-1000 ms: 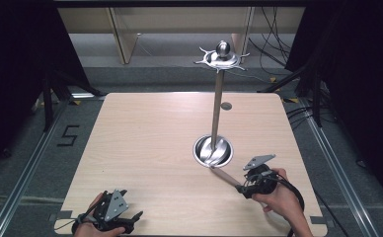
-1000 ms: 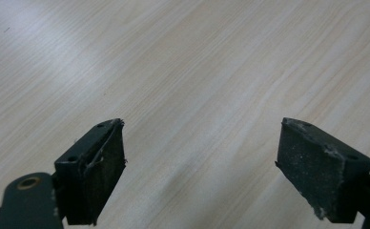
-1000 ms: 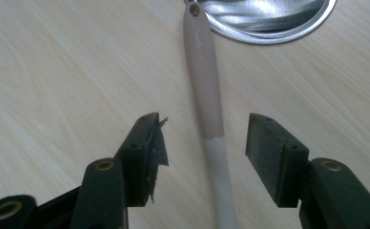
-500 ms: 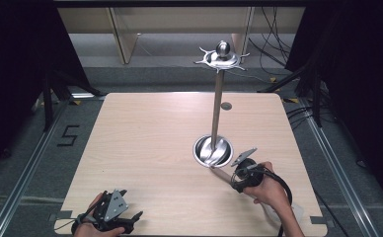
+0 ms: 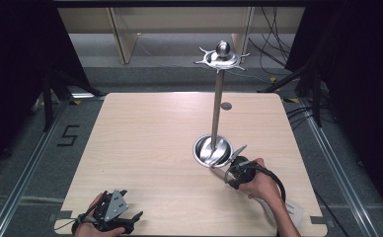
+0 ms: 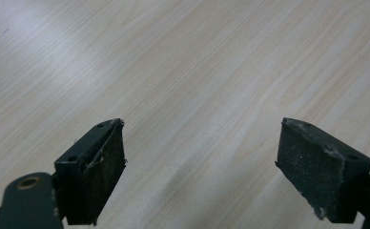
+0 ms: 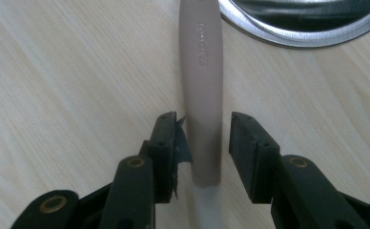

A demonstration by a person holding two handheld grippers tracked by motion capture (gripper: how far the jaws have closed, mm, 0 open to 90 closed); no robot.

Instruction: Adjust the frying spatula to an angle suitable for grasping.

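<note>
High view: The wooden table [image 5: 145, 148] takes up the middle of the frame. A tall metal stand [image 5: 217, 103] rises right of the middle, with a shiny round base [image 5: 211, 151] at its foot and a ring of hooks with a ball on top near the upper edge. Just below and right of the base, the right gripper [image 5: 235, 163] sits low over the table. A second ago it was further to the lower right – it has slid up and left toward the base. Its jaws have just been closing. The left gripper [image 5: 111, 217] rests at the lower left edge and has not moved.

Left gripper view: Two black jaws stand wide apart at the bottom corners. Bare wood lies between them – this claw is open and holds nothing.

Right gripper view: A long tan handle [image 7: 202, 86] of some kitchen tool runs from the top middle down between the two black jaws. The stand's base shows at the upper right. The left pad [image 7: 172, 145] looks to be touching the handle, but a thin gap shows by the right pad, so the claw is nearly shut, not yet gripping. I think the pick-up is about to happen, and one more small squeeze should catch the handle.
</note>
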